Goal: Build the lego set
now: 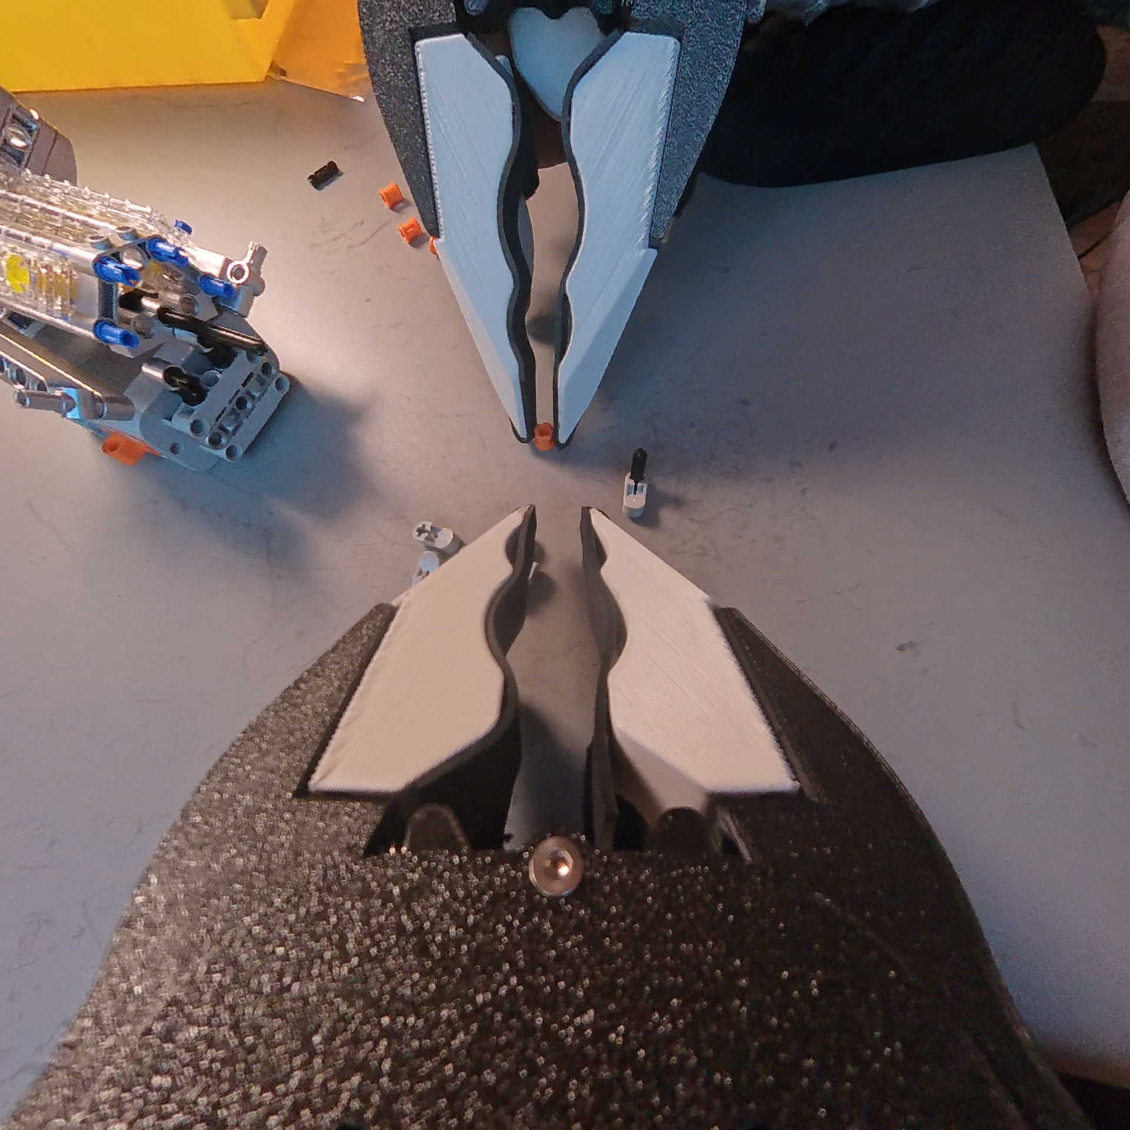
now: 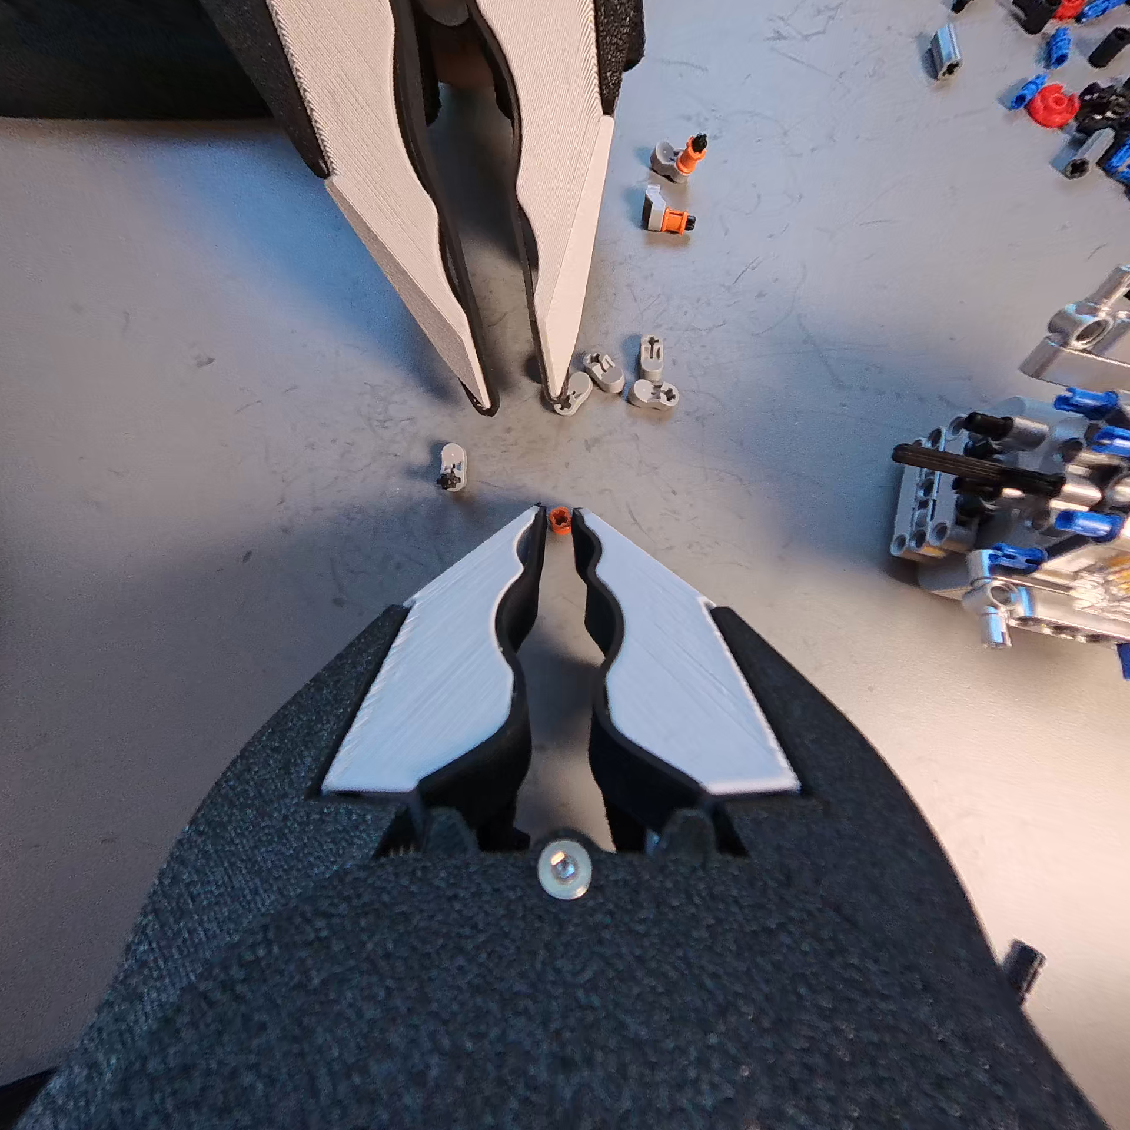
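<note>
Right gripper (image 2: 558, 512) pinches a small orange bushing (image 2: 559, 518) at its fingertips; left gripper (image 1: 557, 507) faces it, tip to tip, slightly parted and holding nothing.

Just beyond the right tips and off to their left, a grey connector with a black pin (image 2: 453, 466) stands on the grey table (image 2: 183, 428). A cluster of grey connectors (image 2: 617, 376) lies against the left gripper's far finger. Well right of the right gripper sits the grey-and-blue brick assembly (image 2: 1009, 507). Two loose orange bushings (image 1: 398, 211) lie beside the right gripper's body.
</note>
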{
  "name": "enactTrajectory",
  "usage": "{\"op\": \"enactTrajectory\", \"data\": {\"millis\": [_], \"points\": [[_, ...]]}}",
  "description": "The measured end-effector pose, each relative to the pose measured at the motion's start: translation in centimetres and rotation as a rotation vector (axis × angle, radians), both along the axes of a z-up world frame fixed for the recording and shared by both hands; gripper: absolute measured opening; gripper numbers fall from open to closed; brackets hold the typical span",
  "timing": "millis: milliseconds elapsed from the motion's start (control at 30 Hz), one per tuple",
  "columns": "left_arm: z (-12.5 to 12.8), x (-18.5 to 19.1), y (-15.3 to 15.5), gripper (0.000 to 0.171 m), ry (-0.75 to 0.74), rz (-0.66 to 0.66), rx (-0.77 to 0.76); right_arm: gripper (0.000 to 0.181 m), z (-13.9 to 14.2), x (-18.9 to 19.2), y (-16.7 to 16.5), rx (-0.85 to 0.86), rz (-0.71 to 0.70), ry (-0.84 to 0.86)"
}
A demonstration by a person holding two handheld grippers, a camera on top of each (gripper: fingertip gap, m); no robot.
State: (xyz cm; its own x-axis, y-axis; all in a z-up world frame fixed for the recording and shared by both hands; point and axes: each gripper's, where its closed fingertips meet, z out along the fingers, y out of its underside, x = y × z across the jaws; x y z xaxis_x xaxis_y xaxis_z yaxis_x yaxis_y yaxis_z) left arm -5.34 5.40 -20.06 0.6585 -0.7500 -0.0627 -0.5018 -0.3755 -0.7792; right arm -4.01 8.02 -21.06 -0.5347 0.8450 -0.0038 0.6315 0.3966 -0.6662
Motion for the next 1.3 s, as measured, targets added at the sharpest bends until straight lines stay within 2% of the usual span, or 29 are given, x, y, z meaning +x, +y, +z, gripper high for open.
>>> {"op": "enactTrajectory", "data": {"millis": [467,567,700,767,1000,1167,1300], "points": [[0.3,1.0,-1.2,0.015,-0.041,-0.08,-0.021,0.006,-0.1,0.0,0.2,0.017,-0.028,-0.008],[0.2,1.8,-1.6,0.016,-0.028,-0.105,-0.029,0.006,0.7,-0.2,0.2,0.006,-0.02,0.036],[-0.7,2.3,-1.4,0.017,0.019,-0.089,-0.044,0.006,3.5,0.8,-2.5,-0.111,0.144,0.163],[-1.0,2.3,-1.4,0.017,0.04,-0.087,-0.05,0.006,4.0,1.4,-3.4,-0.137,0.189,0.183],[-1.1,2.5,-1.2,0.015,0.058,-0.085,-0.038,0.006,2.0,1.6,-3.8,-0.074,0.22,0.136],[-1.2,2.6,-1.2,0.006,0.065,-0.088,-0.033,0.006,1.6,1.6,-3.7,-0.063,0.216,0.133],[-1.2,2.6,-1.2,0.006,0.062,-0.088,-0.037,0.006,1.5,1.4,-3.6,-0.061,0.207,0.137]]}}
